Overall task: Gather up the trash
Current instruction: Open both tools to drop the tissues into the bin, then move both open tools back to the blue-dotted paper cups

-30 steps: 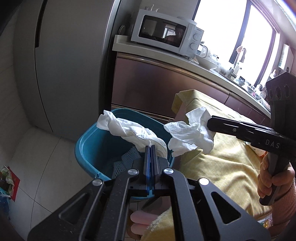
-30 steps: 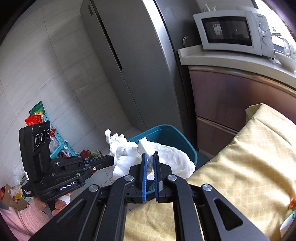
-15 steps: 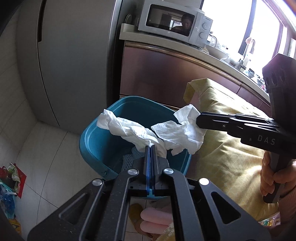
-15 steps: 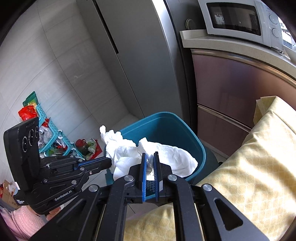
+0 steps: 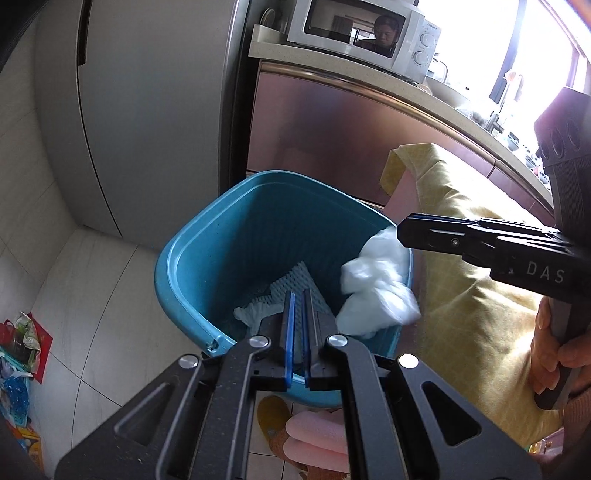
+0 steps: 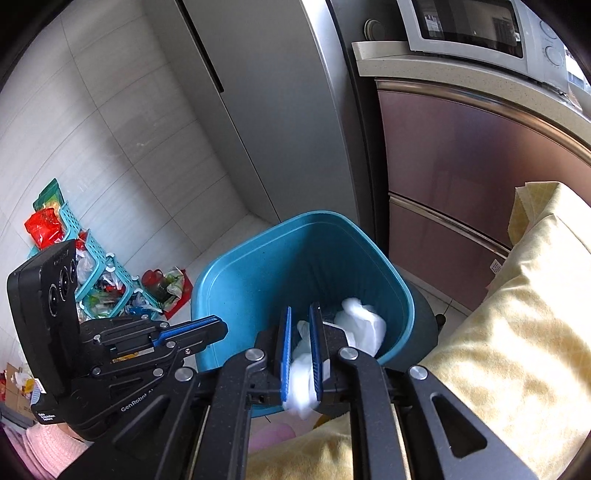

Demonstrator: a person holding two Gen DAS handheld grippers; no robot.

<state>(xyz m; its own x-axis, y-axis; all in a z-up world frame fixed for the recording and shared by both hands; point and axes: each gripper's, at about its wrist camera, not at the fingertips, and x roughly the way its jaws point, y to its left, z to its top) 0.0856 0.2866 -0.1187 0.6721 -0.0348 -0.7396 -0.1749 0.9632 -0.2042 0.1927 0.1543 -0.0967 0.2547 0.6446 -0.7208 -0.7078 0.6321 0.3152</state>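
Observation:
A teal trash bin (image 5: 192, 258) stands on the floor under both grippers. My left gripper (image 5: 297, 295) hangs over its near rim, pads almost together with only a slit between them and nothing held. A pale crumpled tissue (image 5: 255, 314) lies at the bin's bottom beside white mesh wrap (image 5: 295, 280). My right gripper (image 6: 300, 310) points into the bin (image 6: 229, 273); its jaws are opening with a white tissue (image 6: 364, 326) still bunched between the pads. In the left wrist view that tissue (image 5: 373, 291), blurred, dangles from the right gripper (image 5: 402, 230) inside the bin's right wall. The left gripper (image 6: 218, 328) shows at the bin's left rim.
A grey fridge (image 5: 147, 110) and a brown cabinet (image 5: 332, 140) with a microwave (image 5: 362, 33) stand behind the bin. A yellow-clothed table (image 6: 517, 332) lies at the right. Teal baskets with packets (image 6: 92, 280) clutter the floor at the left. Slippers (image 5: 273, 417) show below.
Both grippers sank over the bin. The left gripper's tissue left its pads and now lies inside the bin. The right gripper's pads spread apart, its tissue sagging into the bin.

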